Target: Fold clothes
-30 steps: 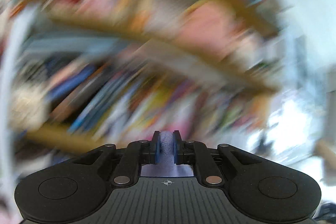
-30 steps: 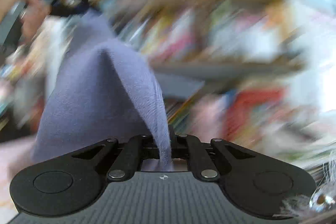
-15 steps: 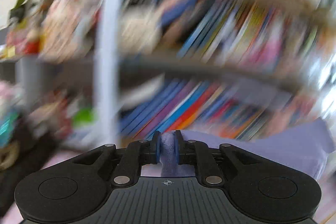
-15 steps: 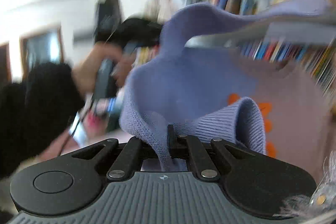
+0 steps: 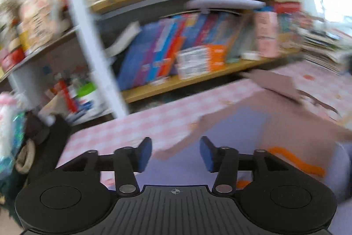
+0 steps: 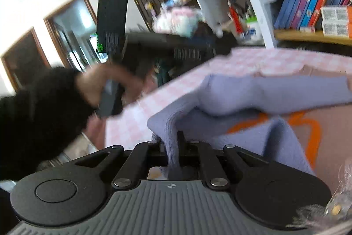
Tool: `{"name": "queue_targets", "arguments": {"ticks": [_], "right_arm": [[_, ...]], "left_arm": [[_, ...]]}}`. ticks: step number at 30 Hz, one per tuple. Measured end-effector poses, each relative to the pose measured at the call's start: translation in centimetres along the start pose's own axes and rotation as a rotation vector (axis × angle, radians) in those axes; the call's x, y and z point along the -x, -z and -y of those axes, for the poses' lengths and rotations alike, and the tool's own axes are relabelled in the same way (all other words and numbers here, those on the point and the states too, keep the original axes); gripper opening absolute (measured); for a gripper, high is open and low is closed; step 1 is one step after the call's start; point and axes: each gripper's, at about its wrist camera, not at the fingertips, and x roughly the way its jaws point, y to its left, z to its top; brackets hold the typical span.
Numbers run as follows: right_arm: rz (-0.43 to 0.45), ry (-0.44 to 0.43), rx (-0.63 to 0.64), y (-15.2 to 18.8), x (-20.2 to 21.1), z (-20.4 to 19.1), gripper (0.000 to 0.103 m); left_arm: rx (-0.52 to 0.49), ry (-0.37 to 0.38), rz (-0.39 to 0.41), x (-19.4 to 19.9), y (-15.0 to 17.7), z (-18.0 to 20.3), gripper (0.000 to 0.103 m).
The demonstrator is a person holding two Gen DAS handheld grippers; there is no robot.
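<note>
A lavender and mauve knit sweater (image 5: pixel 242 124) with orange stitching lies on the pink checked tablecloth (image 5: pixel 136 127). My left gripper (image 5: pixel 176 153) hovers low over its near edge. Its jaws are opening, and the blue pads (image 5: pixel 145 153) stand apart with the fabric below them, not pinched. In the right wrist view, my right gripper (image 6: pixel 173 147) is shut on a ribbed lavender fold of the sweater (image 6: pixel 264 94), which rises from the cloth-covered table (image 6: pixel 264 58). A hand in a black sleeve (image 6: pixel 103 85) holds the other gripper's handle at the left.
A wooden bookshelf packed with books (image 5: pixel 176 54) runs behind the table, with a white post (image 5: pixel 92 36) in front of it. Bags and clutter (image 5: pixel 22 147) sit off the table's left end. Dark doors (image 6: pixel 22 58) stand further left.
My left gripper came down to the table, let go of the lavender fabric and opened. My right gripper swung towards the table, still shut on the sweater.
</note>
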Motion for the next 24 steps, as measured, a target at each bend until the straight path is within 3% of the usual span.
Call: {"name": "queue_targets", "arguments": {"ticks": [2,4,5,6,7,9,10,15,16,18,22,24], "right_arm": [[0.045,-0.04,0.002,-1.4,1.6,0.5,0.008],[0.123,-0.071,-0.003,-2.6,3.5,1.7,0.019],[0.177,-0.087,0.001,-2.8,4.9,1.8,0.044],[0.232,-0.104,0.005,-2.9,6.3,2.0,0.056],[0.28,-0.115,0.017,-3.0,7.4,2.1,0.064],[0.386,-0.105,0.054,-3.3,10.1,2.2,0.063],[0.428,-0.065,0.071,-3.3,11.3,2.3,0.063],[0.428,0.456,-0.018,-3.8,13.2,6.1,0.062],[0.379,0.588,-0.054,-3.9,12.7,7.4,0.061],[0.284,0.75,-0.125,-3.5,11.7,9.8,0.056],[0.154,0.829,-0.191,-3.0,9.8,13.4,0.048],[0.106,0.842,-0.21,-2.4,9.7,14.1,0.038]], "left_arm": [[-0.097,0.028,-0.043,-0.8,0.2,2.1,0.054],[-0.152,0.02,-0.088,-1.6,1.1,3.5,0.054],[-0.165,0.017,-0.106,-1.9,1.6,3.9,0.054],[-0.174,0.013,-0.123,-2.1,2.1,4.3,0.054],[-0.159,0.005,-0.136,-2.0,2.7,4.2,0.054],[-0.125,-0.024,-0.154,-1.4,3.7,3.7,0.054],[-0.108,-0.045,-0.152,-0.8,4.3,3.3,0.054],[0.035,-0.109,-0.153,2.6,6.8,1.7,0.054],[0.077,-0.106,-0.16,3.0,7.3,1.3,0.054],[0.158,-0.085,-0.172,3.3,8.2,0.4,0.055],[0.271,-0.067,-0.201,2.1,9.7,-1.0,0.054],[0.32,-0.035,-0.204,1.3,10.1,-1.6,0.05]]}}
